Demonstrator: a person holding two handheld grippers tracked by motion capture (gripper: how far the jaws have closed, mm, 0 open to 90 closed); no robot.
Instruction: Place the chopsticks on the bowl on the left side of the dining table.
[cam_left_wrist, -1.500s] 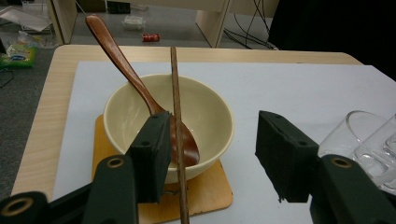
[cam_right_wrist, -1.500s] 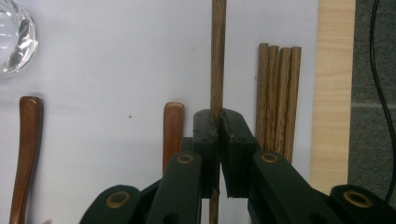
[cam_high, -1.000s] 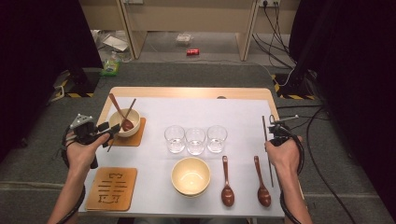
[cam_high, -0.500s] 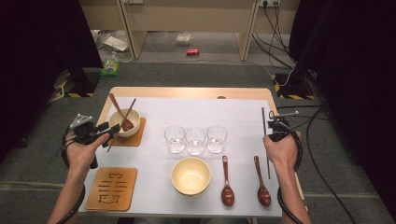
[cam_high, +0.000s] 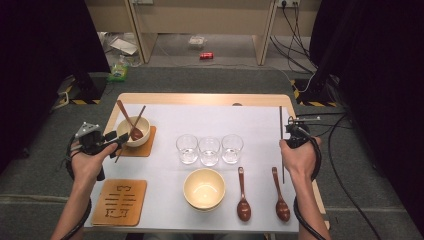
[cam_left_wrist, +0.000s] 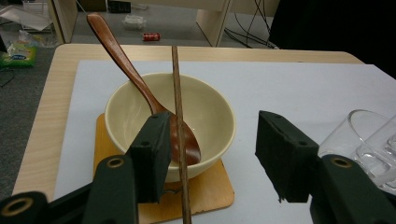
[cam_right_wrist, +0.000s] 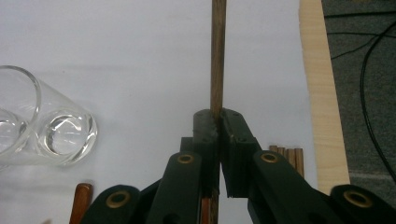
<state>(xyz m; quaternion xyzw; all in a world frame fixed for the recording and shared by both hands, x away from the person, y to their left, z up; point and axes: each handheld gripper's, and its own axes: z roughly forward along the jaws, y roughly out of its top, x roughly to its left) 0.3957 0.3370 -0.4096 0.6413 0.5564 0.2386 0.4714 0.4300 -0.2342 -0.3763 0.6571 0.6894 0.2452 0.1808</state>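
Black hand-held gripper (cam_left_wrist: 210, 154), brass-ringed screw holes, block-shaped pads (cam_left_wrist: 152, 154), trailing black cable, seemingly bare forearms.

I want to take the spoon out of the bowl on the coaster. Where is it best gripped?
Grip the wooden spoon on its raised handle, from above. The handle leans out over the bowl rim, free, while its head lies inside beside the chopstick.

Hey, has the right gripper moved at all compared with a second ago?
Barely, if at all. In the high view the right gripper sits by the table's right edge, level with the three glasses, as before, clamped on a chopstick.
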